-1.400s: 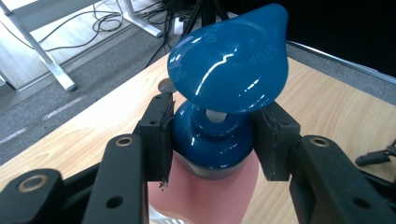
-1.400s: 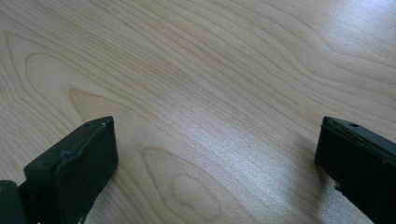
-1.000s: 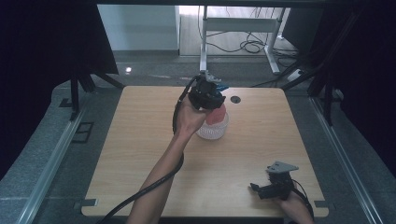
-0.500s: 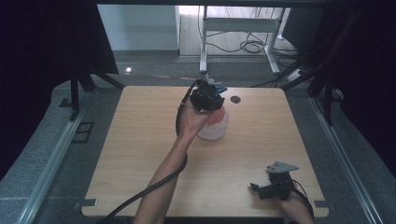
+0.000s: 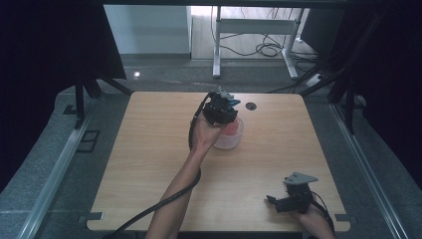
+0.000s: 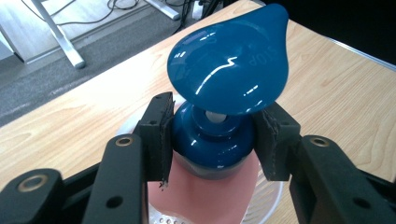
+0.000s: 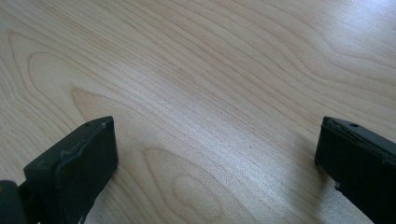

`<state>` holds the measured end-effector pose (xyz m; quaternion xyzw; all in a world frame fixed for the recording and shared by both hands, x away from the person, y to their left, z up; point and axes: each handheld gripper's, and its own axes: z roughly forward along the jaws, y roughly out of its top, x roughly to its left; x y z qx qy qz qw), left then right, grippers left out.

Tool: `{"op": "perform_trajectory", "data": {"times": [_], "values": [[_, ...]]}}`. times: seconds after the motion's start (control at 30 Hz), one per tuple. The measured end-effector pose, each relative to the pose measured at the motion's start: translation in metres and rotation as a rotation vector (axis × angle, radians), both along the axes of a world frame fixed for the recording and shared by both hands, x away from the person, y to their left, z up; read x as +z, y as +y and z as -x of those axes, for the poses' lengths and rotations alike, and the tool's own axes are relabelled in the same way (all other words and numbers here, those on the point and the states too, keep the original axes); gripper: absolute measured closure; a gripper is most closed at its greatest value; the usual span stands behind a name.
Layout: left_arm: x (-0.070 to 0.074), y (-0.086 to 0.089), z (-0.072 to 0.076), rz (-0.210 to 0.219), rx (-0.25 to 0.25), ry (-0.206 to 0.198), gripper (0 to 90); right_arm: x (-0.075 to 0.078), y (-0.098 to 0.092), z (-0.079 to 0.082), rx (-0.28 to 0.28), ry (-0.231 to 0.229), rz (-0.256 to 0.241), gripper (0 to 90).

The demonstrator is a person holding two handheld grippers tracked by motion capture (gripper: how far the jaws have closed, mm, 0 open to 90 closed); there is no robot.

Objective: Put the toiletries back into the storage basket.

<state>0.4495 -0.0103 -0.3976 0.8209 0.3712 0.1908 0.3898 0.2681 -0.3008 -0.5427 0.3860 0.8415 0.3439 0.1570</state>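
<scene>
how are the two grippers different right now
The left gripper is shut on the blue pump cap of a bottle; the right gripper is open and holds nothing. The left is raised mid-table over the bottle; the right sits low at the table's near edge. Both have black jaws.

Glossy blue plastic cap (image 6: pixel 229 70); matt wood table (image 7: pixel 210 93)

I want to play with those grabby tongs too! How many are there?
2. The left tongs are squeezing the blue pump top of the pink bottle mid-table; the right tongs rest open near the table's front right corner.
</scene>
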Motion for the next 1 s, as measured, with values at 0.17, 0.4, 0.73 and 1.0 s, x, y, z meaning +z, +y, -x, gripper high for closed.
{"op": "perform_trajectory", "data": {"times": [0.17, 0.4, 0.73, 1.0], "values": [[-0.009, -0.001, -0.001, -0.004, 0.006, 0.008, 52.9, 0.0, 0.0, 0.0, 0.0, 0.0, -0.001, 0.0], [-0.022, -0.003, -0.002, 0.001, 0.013, 0.02, 52.9, 0.0, 0.0, 0.0, 0.0, 0.0, -0.001, 0.0], [-0.032, -0.004, -0.002, -0.007, 0.019, 0.03, 52.9, 0.0, 0.0, 0.0, 0.002, 0.0, -0.001, 0.0], [-0.039, -0.002, -0.004, 0.002, 0.032, 0.041, 52.7, 0.0, 0.0, 0.0, 0.002, 0.001, -0.001, 0.0]]}}
